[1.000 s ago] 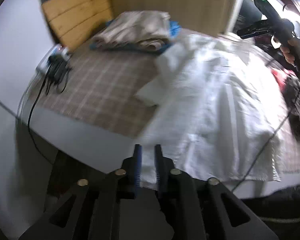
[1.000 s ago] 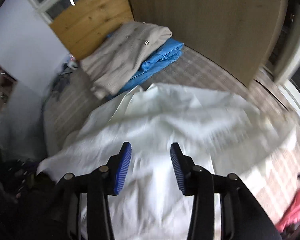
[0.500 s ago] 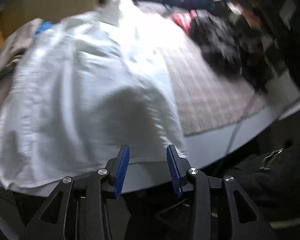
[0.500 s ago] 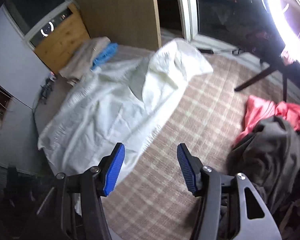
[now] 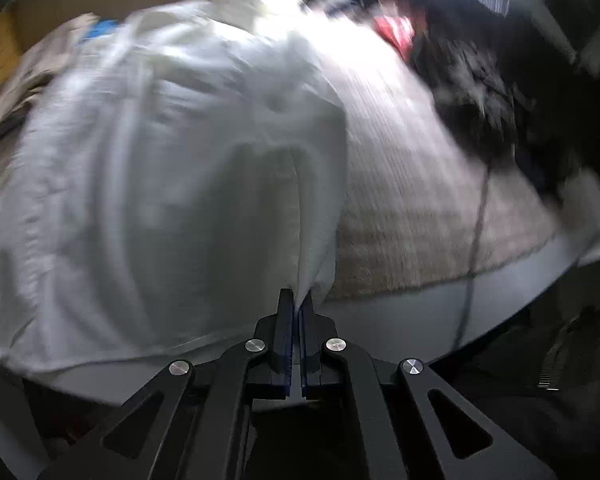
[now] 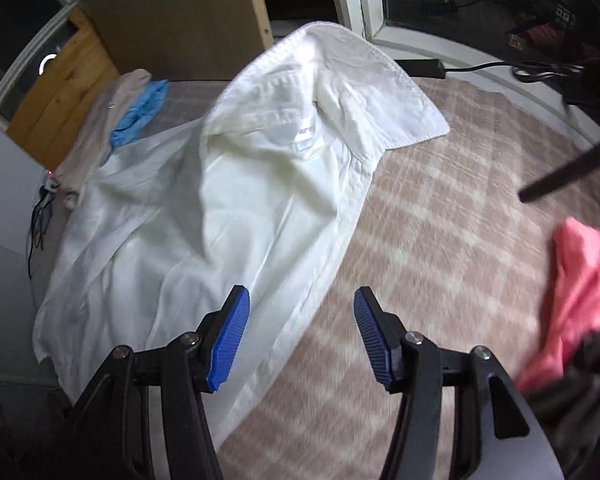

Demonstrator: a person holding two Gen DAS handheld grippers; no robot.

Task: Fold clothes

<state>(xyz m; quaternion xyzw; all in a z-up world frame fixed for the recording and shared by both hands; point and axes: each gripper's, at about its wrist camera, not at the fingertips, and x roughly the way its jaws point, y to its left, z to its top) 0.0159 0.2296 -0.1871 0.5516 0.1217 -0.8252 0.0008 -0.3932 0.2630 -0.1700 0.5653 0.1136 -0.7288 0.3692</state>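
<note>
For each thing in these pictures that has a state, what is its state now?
left gripper: shut, its fingers pinch a corner of the white shirt.
right gripper: open, holds nothing, over the shirt's edge.
white shirt: spread out on the plaid cover, unfolded, collar open.
beige garment: folded, lies on the blue garment.
blue garment: folded, partly covered.
pink garment: crumpled, unfolded.
</note>
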